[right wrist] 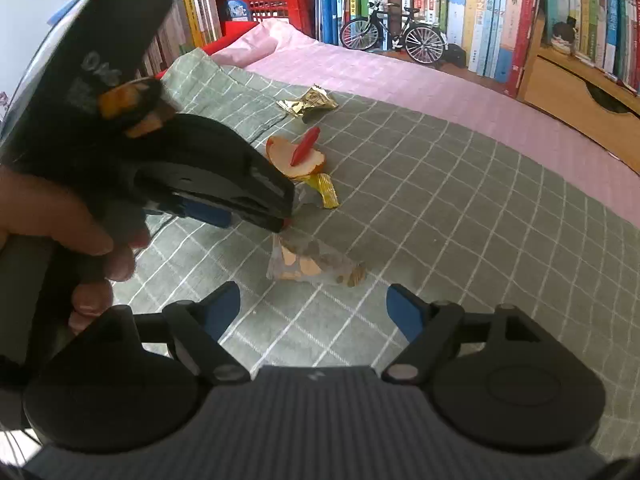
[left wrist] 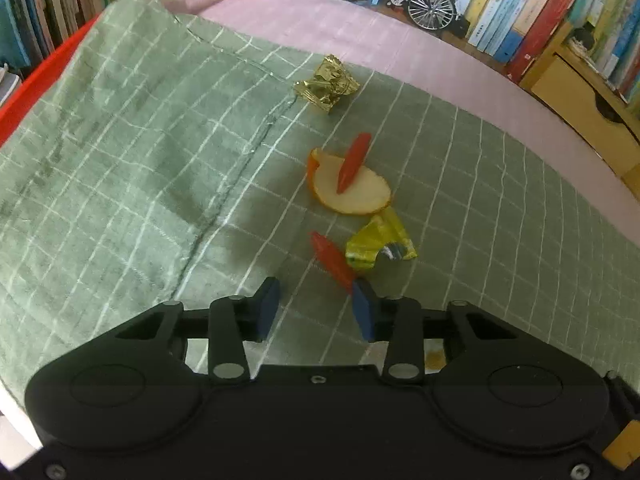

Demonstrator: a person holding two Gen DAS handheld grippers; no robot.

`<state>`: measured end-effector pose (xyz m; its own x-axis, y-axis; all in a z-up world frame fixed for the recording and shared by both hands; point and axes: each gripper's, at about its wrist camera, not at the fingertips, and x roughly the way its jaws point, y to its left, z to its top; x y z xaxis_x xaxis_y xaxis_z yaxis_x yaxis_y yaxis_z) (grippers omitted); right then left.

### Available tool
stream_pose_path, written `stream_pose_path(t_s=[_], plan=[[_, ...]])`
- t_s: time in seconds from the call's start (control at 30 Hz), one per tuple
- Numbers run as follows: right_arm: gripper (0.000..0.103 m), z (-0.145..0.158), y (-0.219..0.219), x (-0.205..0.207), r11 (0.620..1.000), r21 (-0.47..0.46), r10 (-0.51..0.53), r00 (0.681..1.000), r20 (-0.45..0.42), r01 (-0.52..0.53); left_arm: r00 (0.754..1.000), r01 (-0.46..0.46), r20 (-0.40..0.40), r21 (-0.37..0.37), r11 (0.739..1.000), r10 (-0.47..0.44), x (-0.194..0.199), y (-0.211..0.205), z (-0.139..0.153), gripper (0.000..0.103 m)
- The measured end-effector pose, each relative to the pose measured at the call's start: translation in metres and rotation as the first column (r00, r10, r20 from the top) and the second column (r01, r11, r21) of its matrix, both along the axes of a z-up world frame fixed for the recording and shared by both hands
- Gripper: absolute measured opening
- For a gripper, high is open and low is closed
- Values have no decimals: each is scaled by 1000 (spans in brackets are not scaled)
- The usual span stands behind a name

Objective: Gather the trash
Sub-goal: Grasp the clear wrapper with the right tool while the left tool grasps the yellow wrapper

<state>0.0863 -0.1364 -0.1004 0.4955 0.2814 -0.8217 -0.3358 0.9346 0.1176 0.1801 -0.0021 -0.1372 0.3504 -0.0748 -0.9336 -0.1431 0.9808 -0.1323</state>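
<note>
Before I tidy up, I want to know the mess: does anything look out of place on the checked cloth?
Yes: litter on the green checked cloth: crumpled gold foil wrapper, orange peel, two red slivers.

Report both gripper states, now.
Left gripper: partly open, holding nothing.
Right gripper: wide open, holding nothing.

a crumpled gold foil wrapper (left wrist: 327, 85) lies farthest back on the cloth, just above the frame's centre in the left wrist view. below it an orange peel (left wrist: 347, 188) lies pale inside up, with a red pointed piece (left wrist: 353, 162) resting across it. lower right of the peel sits a torn yellow wrapper (left wrist: 378, 245), and just left of that a second red piece (left wrist: 333, 261). in the right wrist view, a clear wrapper (right wrist: 314, 266) with brown print lies flat at centre.
</note>
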Motion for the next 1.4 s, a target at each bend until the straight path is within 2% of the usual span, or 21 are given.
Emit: stream_pose_path(t_s=[0.13, 0.2, 0.3, 0.47, 0.5, 0.53, 0.6, 0.7, 0.77, 0.93, 1.07, 1.17, 1.23, 1.27, 1.33, 1.4], plan=[[87, -10, -1, 13, 1000, 16, -25, 1000, -15, 25, 1000, 21, -16, -2, 1000, -21, 8, -3, -1, 30], [87, -13, -1, 19, 999, 20, -28, 999, -21, 28, 999, 36, -33, -5, 999, -36, 12, -3, 1, 17], [87, -16, 4, 26, 1000, 25, -17, 1000, -24, 17, 998, 44, -43, -32, 999, -45, 17, 0, 3, 9], [87, -25, 10, 37, 1000, 24, 0, 999, -41, 1, 998, 47, -29, -16, 999, -48, 17, 2, 11, 9], [85, -28, 10, 39, 999, 32, 4, 999, -51, -2, 998, 51, -24, -9, 999, -51, 16, 3, 13, 9], [81, -29, 11, 41, 999, 41, 11, 998, -61, -9, 998, 58, -19, 1, 998, -58, 14, 3, 16, 9], [59, -29, 11, 41, 999, 46, 28, 998, -55, -25, 996, 84, -2, 24, 996, -84, 12, 2, 20, 11], [50, -27, 8, 40, 997, 72, 40, 997, -59, -35, 991, 128, 31, 65, 990, -130, 9, -3, 25, 19], [49, -24, 3, 37, 997, 78, 33, 998, -58, -29, 985, 163, 41, 94, 982, -168, 9, -10, 25, 26], [49, -14, -25, 26, 998, 69, -5, 999, -44, 8, 960, 274, 9, 146, 950, -279, 11, -30, 12, 28], [50, -8, -52, 22, 995, 62, -81, 996, -45, 84, 952, 304, -1, 141, 942, -307, 10, -43, 2, 29], [50, -8, -67, 23, 990, 60, -126, 991, -48, 128, 947, 314, 10, 168, 934, -321, 9, -52, -2, 29], [50, -9, -72, 23, 988, 57, -142, 989, -48, 144, 941, 334, 6, 156, 930, -339, 9, -55, -2, 22], [50, -9, -74, 23, 987, 57, -147, 988, -46, 150, 936, 348, 3, 128, 929, -351, 9, -56, -1, 7], [50, -10, -76, 22, 985, 59, -159, 986, -43, 161, 929, 370, -18, 76, 926, -370, 7, -59, 1, 4], [50, -10, -79, 21, 983, 63, -168, 985, -42, 171, 918, 396, -28, 78, 915, -395, 0, -65, 4, 4]])
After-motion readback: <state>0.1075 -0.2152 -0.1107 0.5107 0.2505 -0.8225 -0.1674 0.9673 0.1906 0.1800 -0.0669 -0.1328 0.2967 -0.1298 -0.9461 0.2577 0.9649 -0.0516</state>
